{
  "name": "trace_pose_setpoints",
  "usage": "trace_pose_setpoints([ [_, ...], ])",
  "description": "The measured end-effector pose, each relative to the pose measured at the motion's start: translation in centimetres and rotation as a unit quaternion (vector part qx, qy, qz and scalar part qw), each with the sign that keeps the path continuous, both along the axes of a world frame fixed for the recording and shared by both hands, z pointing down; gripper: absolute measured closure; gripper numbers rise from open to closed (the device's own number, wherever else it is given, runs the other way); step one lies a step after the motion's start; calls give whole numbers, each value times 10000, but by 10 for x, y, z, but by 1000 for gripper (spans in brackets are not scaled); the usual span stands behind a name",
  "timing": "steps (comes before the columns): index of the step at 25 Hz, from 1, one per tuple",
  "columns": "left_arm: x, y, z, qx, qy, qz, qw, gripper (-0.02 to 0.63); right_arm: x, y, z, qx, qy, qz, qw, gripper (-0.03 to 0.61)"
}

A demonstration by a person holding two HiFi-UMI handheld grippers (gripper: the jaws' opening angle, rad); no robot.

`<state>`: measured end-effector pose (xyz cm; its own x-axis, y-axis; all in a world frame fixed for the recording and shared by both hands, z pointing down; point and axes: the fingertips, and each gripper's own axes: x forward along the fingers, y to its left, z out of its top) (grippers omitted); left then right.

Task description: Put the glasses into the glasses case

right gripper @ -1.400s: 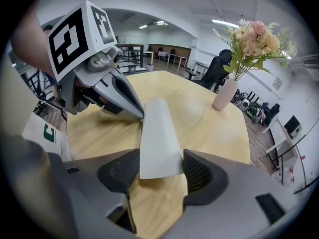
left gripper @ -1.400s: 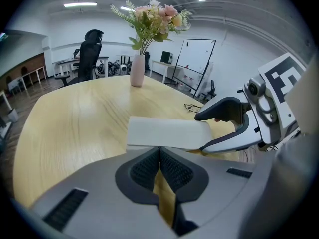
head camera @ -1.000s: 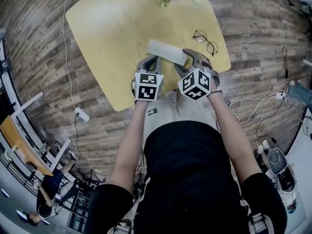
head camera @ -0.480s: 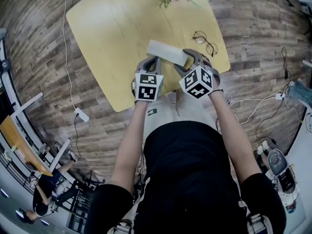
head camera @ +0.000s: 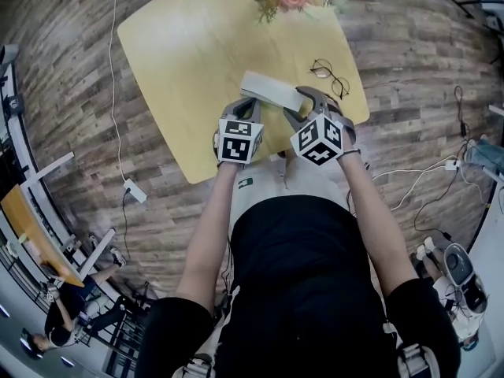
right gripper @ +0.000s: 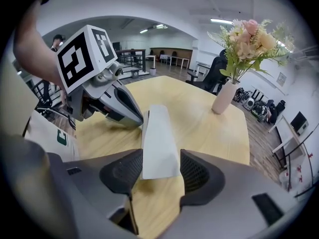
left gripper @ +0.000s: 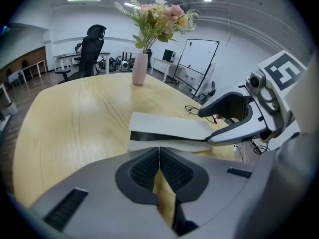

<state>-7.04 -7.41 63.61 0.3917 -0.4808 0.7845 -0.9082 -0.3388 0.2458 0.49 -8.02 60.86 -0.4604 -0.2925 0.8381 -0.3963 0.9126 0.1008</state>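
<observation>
Right gripper (right gripper: 161, 159): jaws clamped on the near end of the glasses case (right gripper: 158, 139), one pad against each long side.
Left gripper (left gripper: 159, 153): jaws pressed together with nothing between them; tips just short of the case's long side.
Case vs jaws: pale grey, lengthwise between the right jaws and reaching away from them; crosswise in front of the left jaws.
Case seam: the left gripper view shows a dark slit between lid and base, wider at the end away from the right gripper.
Case support: low at the worktop (head camera: 189, 61), near the person's edge; resting or just lifted, I cannot tell.
Glasses (head camera: 331, 68): on the worktop beyond the right gripper, near the right-hand edge, apart from the case, outside both jaws.
Markings: black-and-white square markers on each gripper's cube; green "C" (right gripper: 62, 137) on the person's white garment.
Background: vase of flowers (left gripper: 140, 67) at the far end of the worktop.
</observation>
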Motion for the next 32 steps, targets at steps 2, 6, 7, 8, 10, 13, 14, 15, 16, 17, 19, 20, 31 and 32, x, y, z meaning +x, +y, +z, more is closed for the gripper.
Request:
trace_pose_setpoints([
  [2, -1, 1, -5, -14, 42, -34, 10000, 589, -1, -1, -5, 38, -21, -19, 10000, 341],
  [6, -1, 5, -16, 37, 47, -42, 10000, 591, 1, -3, -14, 135, -75, 8, 9999, 396],
  [7, 0, 6, -20, 59, 58, -50, 10000, 591, 2, -3, -15, 151, -73, 13, 9999, 405],
  [8, 0, 7, -24, 84, 67, -61, 9999, 591, 3, -4, -16, 163, -68, 17, 9998, 413],
  [10, 0, 8, -33, 128, 85, -87, 9998, 589, 5, -5, -19, 188, -67, 27, 9998, 430],
  [13, -2, 8, -44, 180, 102, -139, 9997, 589, 6, -8, -24, 252, -96, 52, 9996, 462],
  [14, -3, 8, -48, 202, 94, -149, 9996, 589, 7, -9, -24, 268, -110, 59, 9996, 466],
  [15, -3, 9, -51, 225, 82, -154, 9996, 591, 7, -10, -24, 280, -123, 65, 9995, 468],
  [16, -3, 10, -54, 247, 73, -152, 9996, 591, 8, -11, -24, 288, -134, 74, 9995, 469],
  [17, -2, 11, -58, 267, 67, -143, 9995, 591, 10, -11, -24, 293, -145, 87, 9994, 471],
  [19, 0, 14, -67, 321, 55, -122, 9994, 589, 12, -12, -25, 309, -168, 116, 9993, 471],
  [20, 1, 16, -71, 355, 45, -115, 9993, 589, 13, -12, -25, 323, -179, 128, 9992, 471],
  [31, 14, 32, -110, 689, 141, -336, 9970, 591, 32, -15, -35, 519, -355, 326, 9975, 454],
  [32, 15, 34, -112, 720, 140, -361, 9966, 589, 35, -14, -36, 536, -371, 354, 9972, 454],
])
